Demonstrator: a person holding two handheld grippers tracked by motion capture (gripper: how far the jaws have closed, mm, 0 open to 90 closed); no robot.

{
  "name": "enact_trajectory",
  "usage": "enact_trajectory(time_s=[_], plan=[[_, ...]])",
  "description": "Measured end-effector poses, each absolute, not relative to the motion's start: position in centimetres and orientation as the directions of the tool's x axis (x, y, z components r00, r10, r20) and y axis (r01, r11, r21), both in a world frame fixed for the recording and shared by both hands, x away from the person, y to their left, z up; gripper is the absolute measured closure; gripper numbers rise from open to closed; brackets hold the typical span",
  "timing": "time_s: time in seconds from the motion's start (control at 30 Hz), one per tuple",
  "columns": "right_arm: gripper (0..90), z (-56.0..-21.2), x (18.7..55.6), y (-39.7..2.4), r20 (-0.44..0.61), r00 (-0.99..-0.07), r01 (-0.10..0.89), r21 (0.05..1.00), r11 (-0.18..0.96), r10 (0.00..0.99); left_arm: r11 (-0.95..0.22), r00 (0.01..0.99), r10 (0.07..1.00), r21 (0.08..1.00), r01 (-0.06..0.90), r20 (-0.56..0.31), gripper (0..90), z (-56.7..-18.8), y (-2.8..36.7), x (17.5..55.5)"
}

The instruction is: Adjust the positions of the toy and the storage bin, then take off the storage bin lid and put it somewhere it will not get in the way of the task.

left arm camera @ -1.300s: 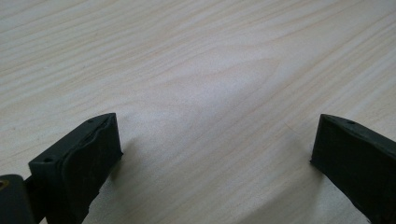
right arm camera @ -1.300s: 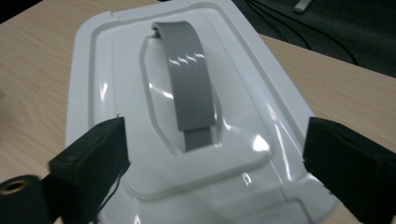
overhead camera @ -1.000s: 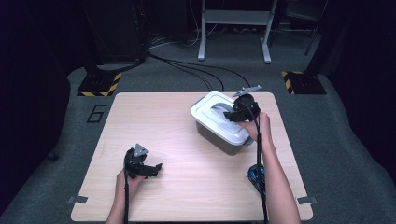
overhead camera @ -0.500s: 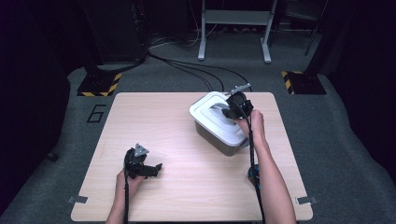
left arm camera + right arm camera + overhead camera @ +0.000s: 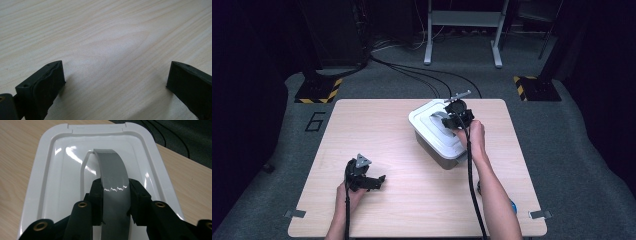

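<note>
Since a second ago, the right gripper (image 5: 452,116) has slid with the white plastic lidded box (image 5: 438,135) a little toward the person's left across the pale wooden counter (image 5: 402,200), and its jaws have just been closing; they now clamp the grey arched plastic handle (image 5: 113,187) of the box's white lid (image 5: 62,182). Seen along those jaws in the right gripper view, the handle runs straight between them, one black pad (image 5: 97,195) pressed against each of its edges, and it curves on ahead of them to its far end at the middle of the lid. The glossy lid spreads out to both sides of the jaws and well beyond their tips, its raised rim framing them. In the high view the box sits on the far right part of the counter, directly under that gripper, with the person's right hand (image 5: 474,137) behind it and the cable trailing back along the forearm.

Over at the near left, the left gripper (image 5: 364,180) lies low on the counter in the person's left hand (image 5: 348,192), as it did before. Its jaws stand wide apart and released, with bare wood grain between them and ahead of them in the left gripper view. The box is well apart from these jaws, off across the counter.
</note>
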State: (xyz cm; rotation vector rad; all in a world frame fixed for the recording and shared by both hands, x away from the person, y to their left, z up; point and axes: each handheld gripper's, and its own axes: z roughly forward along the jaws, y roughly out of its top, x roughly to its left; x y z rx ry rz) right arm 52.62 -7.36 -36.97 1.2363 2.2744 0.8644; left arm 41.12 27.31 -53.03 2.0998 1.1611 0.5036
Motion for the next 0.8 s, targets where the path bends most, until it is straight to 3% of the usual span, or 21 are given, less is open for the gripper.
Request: enact_trajectory(time_s=[0.37, 0.8], plan=[[67.3, -36.9, 52.2, -6.4, -0.038, -0.498, 0.626, 0.676, 0.389, 0.867, -0.372, 0.527, 0.850, 0.718, 0.588, 0.009, 1.3, -53.0, 27.3, 41.1], [67.7, -35.6, 51.6, -7.1, -0.068, -0.511, 0.578, 0.711, 0.401, 0.857, -0.372, 0.528, 0.849, 0.716, 0.590, 0.006, 1.3, -53.0, 27.3, 41.1]])
